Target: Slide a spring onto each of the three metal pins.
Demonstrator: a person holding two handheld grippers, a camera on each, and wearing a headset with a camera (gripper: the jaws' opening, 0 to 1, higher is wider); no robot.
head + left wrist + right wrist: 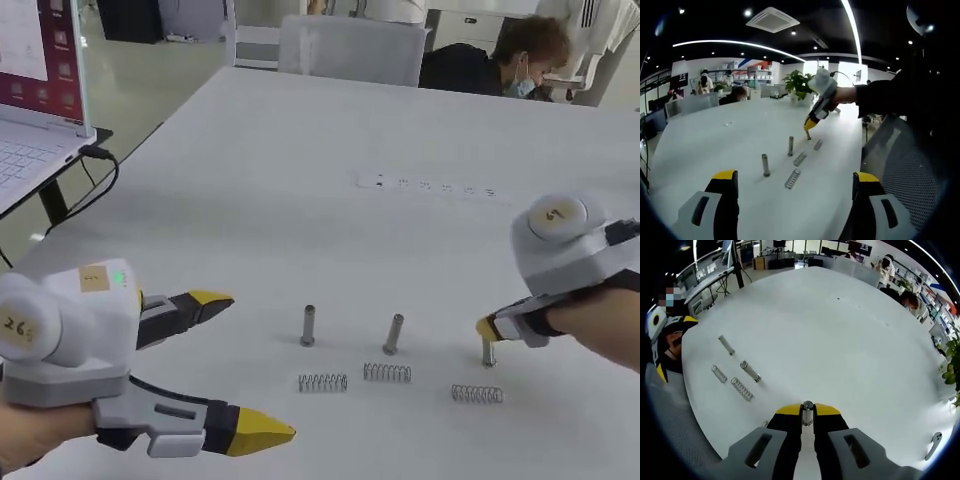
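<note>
The right gripper (808, 412), white-bodied with black jaws and yellow tips, has its jaws pinched narrow on the top of the right-hand pin (488, 351), a short grey metal cylinder standing upright on the white workbench (330, 180). Just beside that pin's foot, on the person's side, lies the right-hand spring (476, 394), a small coil of bright steel wire. It lies flat with its long axis running left to right along the bench, crosswise to the pin's vertical axis. Further left, the middle pin (393, 334) and the left pin (308, 326), grey metal like the first, stand bare. The middle spring (387, 372) and the left spring (323, 382), the same steel coils, lie flat just in front of them in the same left-to-right line. None of the 3 springs is on a pin. The left gripper (240, 365), of the same make, hangs at the left end of the row with its jaws spread wide and nothing between them. My judgement is that the left gripper, being free, should fetch a spring. The left spring is nearest it, and the right-hand spring lies beyond the other 2. Any spring must be tipped upright so its bore lines up over a pin top.
</note>
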